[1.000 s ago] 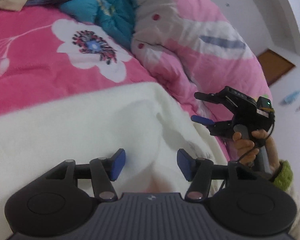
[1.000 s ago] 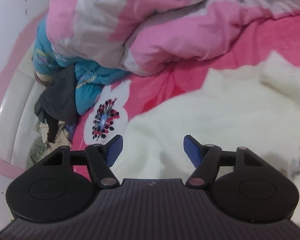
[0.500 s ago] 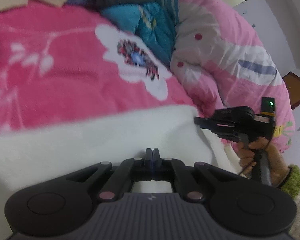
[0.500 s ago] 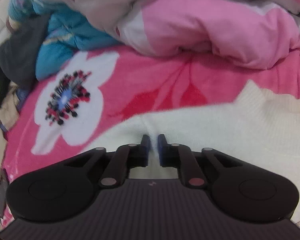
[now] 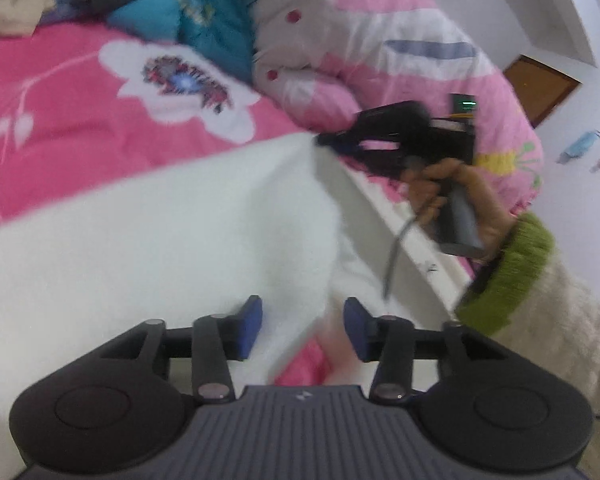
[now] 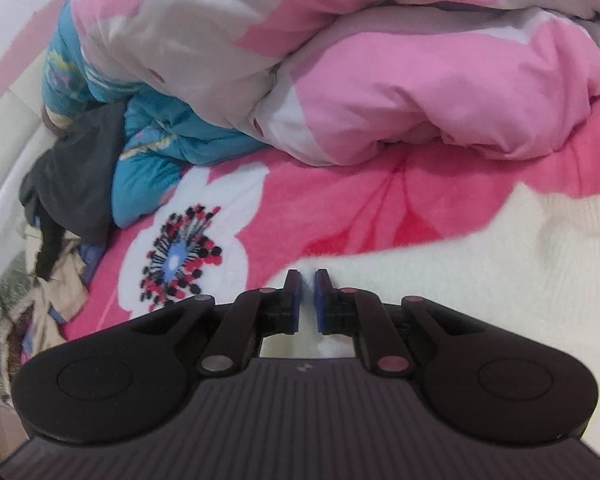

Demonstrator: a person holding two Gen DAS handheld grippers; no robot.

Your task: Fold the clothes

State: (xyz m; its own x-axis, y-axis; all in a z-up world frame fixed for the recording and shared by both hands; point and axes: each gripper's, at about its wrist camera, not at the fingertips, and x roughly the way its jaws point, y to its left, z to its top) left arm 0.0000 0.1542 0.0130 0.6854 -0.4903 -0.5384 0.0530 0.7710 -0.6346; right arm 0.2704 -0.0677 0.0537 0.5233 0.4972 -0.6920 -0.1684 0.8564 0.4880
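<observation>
A white fluffy garment (image 5: 160, 240) lies spread on the pink floral blanket (image 5: 60, 120). My left gripper (image 5: 304, 328) hovers over its near edge. Its jaws are opening and its blue pads do not press on the cloth that lies between them. In the left wrist view my right gripper (image 5: 324, 142), held by a hand (image 5: 440, 184) with a green cuff, pinches the garment's far right corner and holds it raised. Seen from its own camera, the right gripper (image 6: 308, 296) is shut at the edge of the cream garment (image 6: 460, 280).
A bunched pink and white quilt (image 6: 420, 92) lies along the far side of the bed. Beside it sit a blue padded jacket (image 6: 160, 160), a dark garment (image 6: 80, 168) and a pile of other clothes. A brown door (image 5: 540, 88) shows at the right.
My left jaws, open a second ago, shut half a second ago and now stand apart again. My right gripper closed on the garment's corner and carried it up and left.
</observation>
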